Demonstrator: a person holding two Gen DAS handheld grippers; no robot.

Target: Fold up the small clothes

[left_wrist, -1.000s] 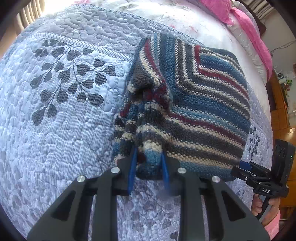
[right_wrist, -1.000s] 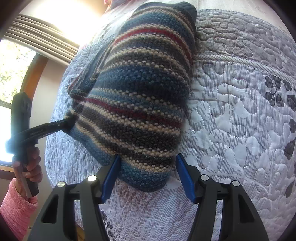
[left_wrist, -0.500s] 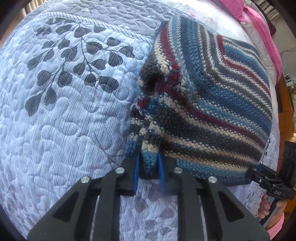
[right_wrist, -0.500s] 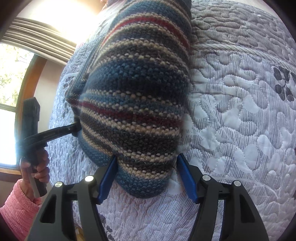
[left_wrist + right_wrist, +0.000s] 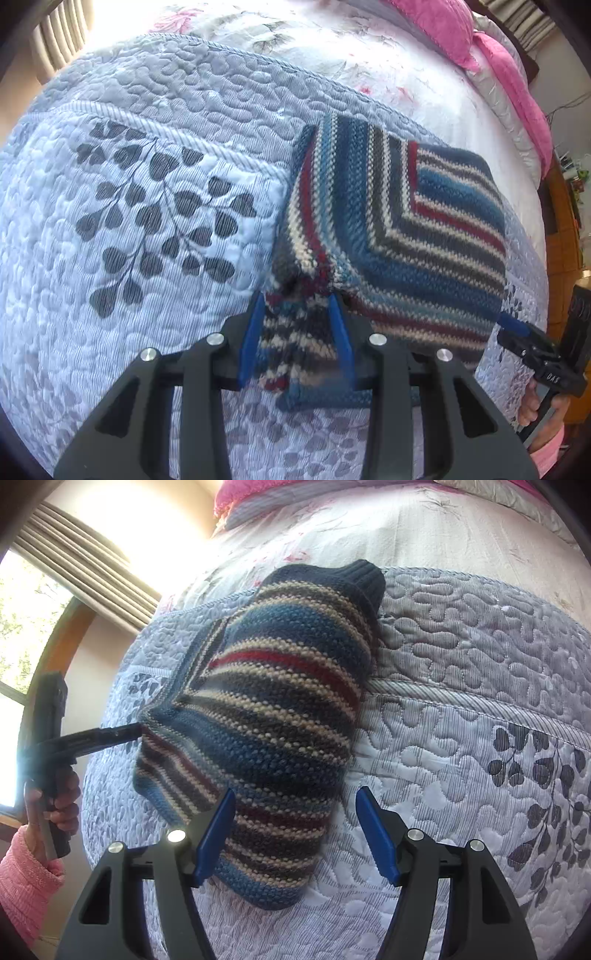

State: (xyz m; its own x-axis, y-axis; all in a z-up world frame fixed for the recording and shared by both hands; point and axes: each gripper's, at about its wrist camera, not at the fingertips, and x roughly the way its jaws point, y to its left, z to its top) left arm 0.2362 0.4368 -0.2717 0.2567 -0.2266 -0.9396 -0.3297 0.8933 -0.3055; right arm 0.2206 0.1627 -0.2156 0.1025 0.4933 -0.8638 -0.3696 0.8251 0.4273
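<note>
Your left gripper [image 5: 297, 334] has its blue pads partly closed around a bunched corner of the striped knit sweater [image 5: 399, 236], the wool filling the gap between them, so that corner is yours to carry while the rest of the garment stays down on the quilted bedspread [image 5: 147, 221]. Your right gripper [image 5: 295, 834] stands wide apart with nothing pinched; the near folded edge of the sweater lies between and just ahead of its pads, and from this view I cannot tell whether either pad touches the knit. The sweater sits as a compact folded bundle near the middle of the bedspread, its dark ribbed edge [image 5: 364, 578] pointing toward the floral sheet [image 5: 369, 524] and the pink pillows [image 5: 443, 26] at the head of the bed. The grip on the left looks chosen because the loose corner is the part not yet tucked flat, and holding it gives you control of the last flap. My judgement is that the fold is well along; the open right side seems placed to steady or take the near edge while you lay the held corner down.
</note>
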